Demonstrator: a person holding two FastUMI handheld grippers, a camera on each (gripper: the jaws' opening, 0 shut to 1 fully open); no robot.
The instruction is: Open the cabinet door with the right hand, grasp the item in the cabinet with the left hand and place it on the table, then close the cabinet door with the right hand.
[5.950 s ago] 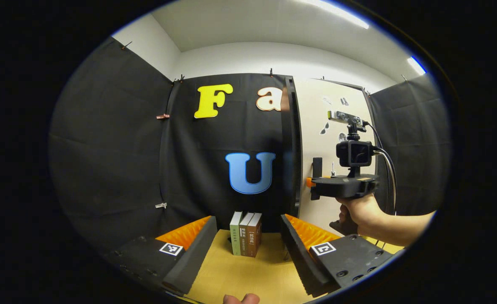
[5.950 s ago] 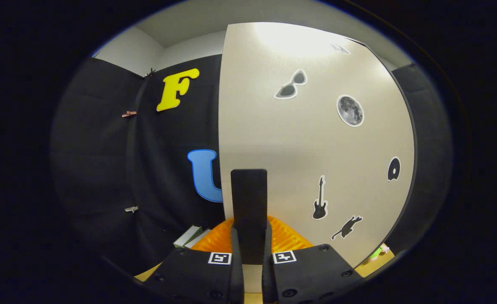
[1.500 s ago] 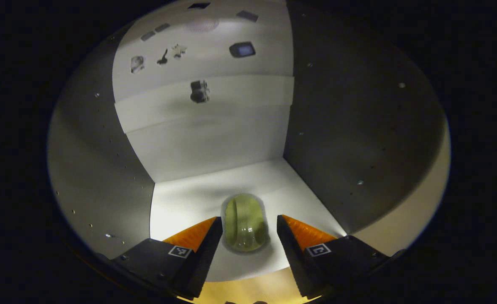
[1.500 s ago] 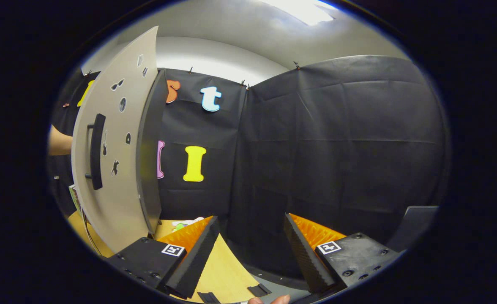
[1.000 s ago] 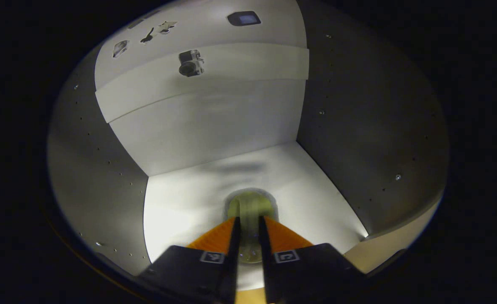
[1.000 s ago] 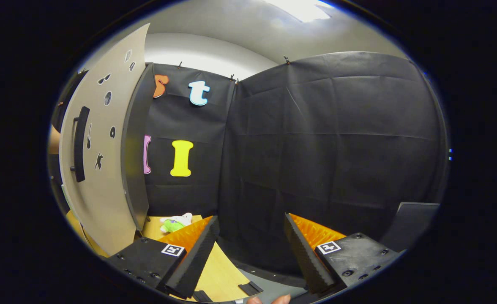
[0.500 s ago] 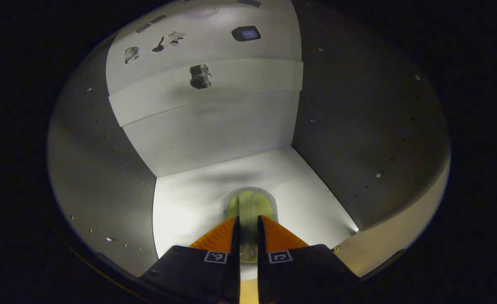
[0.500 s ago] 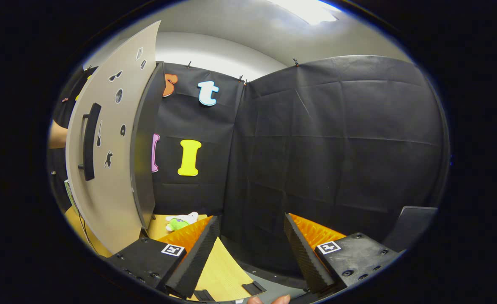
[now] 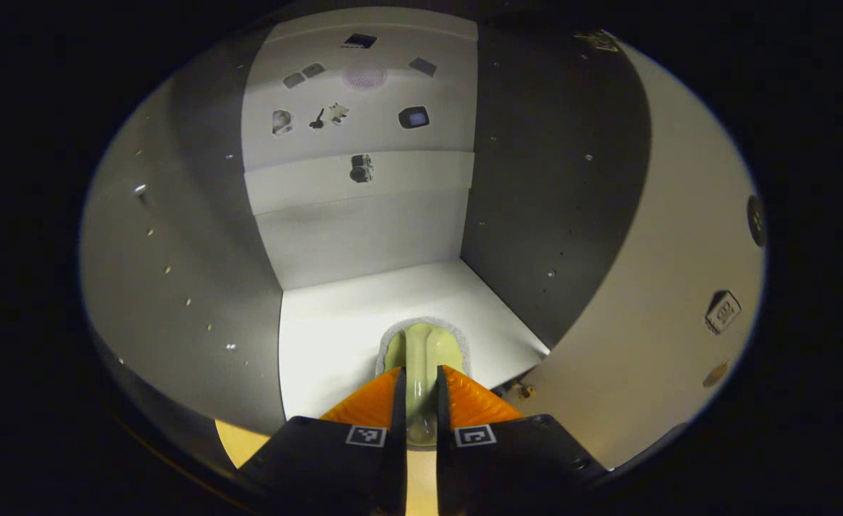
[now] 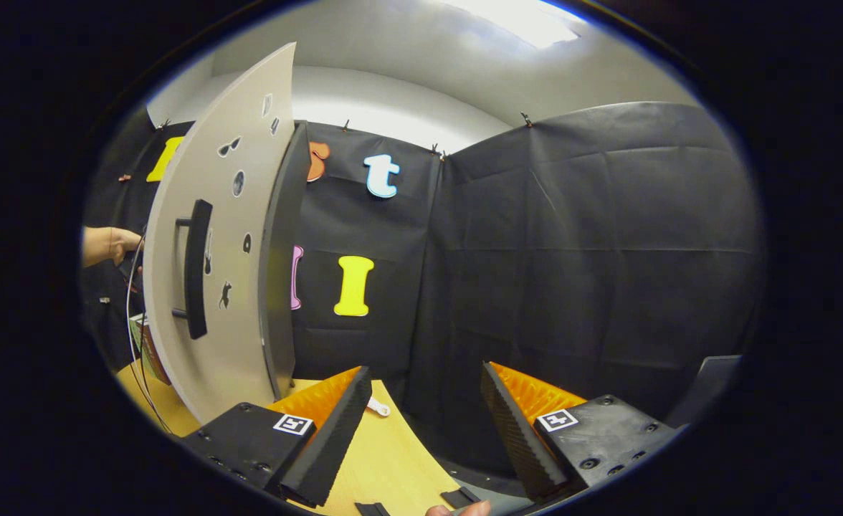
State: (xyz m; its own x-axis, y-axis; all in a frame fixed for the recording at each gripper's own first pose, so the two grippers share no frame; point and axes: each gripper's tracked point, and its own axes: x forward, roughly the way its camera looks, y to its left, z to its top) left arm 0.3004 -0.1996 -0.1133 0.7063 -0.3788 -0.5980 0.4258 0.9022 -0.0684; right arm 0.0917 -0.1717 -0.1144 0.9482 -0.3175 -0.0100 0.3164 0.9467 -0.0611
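Note:
A pale green rounded item sits low over the white cabinet floor, and my left gripper is shut on it, both fingers pressing its sides. Whether it touches the floor I cannot tell. The cabinet's back wall carries small stickers. The open door's inner face stands at the right. In the right gripper view the door stands open at the left with its black handle facing me. My right gripper is open, holding nothing, over the wooden table, apart from the door.
A person's hand shows past the door's left edge, with books below it. A small white object lies on the table near the cabinet's base. Grey side walls close in around the left gripper.
The left gripper closed on the green item a second ago and has since drawn back toward the cabinet's front. The door now sits nearer the middle of the right gripper view.

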